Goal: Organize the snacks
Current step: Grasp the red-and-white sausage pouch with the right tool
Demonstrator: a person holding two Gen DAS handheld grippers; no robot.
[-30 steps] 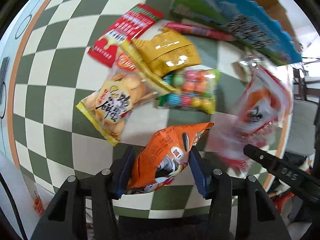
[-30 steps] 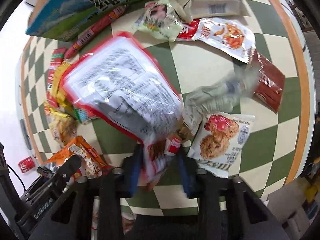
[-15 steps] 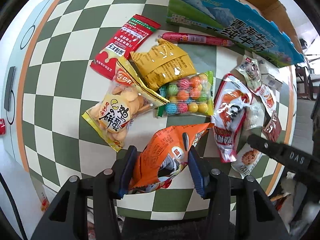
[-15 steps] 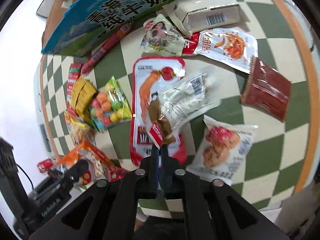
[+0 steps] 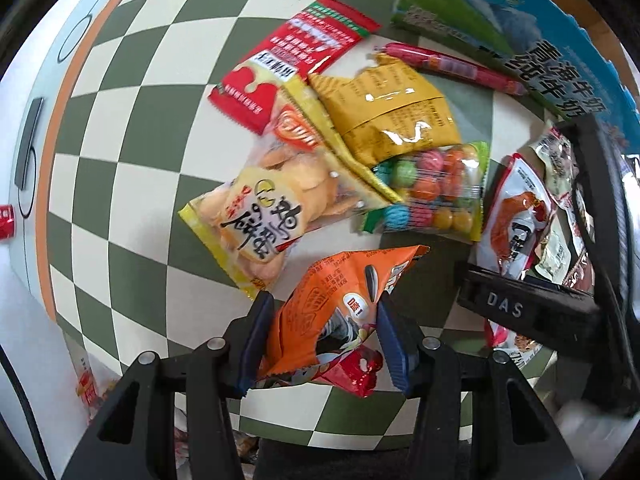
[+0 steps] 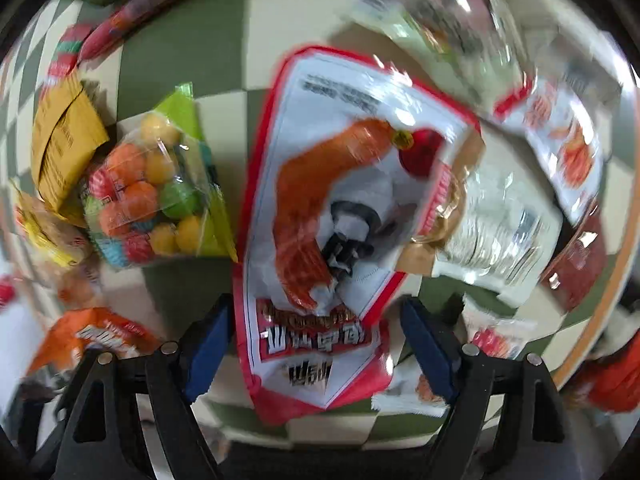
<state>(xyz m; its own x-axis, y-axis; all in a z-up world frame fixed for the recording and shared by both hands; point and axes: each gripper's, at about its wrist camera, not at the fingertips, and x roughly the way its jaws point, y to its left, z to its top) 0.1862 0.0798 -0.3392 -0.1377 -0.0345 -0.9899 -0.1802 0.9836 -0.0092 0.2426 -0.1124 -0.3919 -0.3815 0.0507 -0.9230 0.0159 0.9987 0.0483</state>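
Left gripper (image 5: 320, 336): we hold it clamped on the orange snack bag (image 5: 340, 312), which sits between the blue pads and fans out ahead of the fingers over the checkered table (image 5: 120, 160).

Ahead of the left: the yellow cracker bag (image 5: 272, 208), the mustard pouch (image 5: 388, 112) and the candy-ball bag (image 5: 432, 196) overlap in a loose cluster, with the red sachet (image 5: 292, 60) and a red sausage stick (image 5: 452, 68) beyond, next to the milk carton box (image 5: 520, 40).

Right gripper (image 6: 316, 340): we see its jaws standing wide apart, gripping nothing, the view blurred.

Red-and-white drumstick pack (image 6: 344, 216): it lies flat on the table straight ahead of the right gripper, its near end between the blue pads, its long axis running away from us along the fingers.

Key relation: we judge the right hand is much the nearer to this pack; the jaws straddle its narrow width, so closing would pinch it across the short side.

Right of the pack: a silvery pouch (image 6: 492, 236) touches or overlaps its edge, so it could be caught too.
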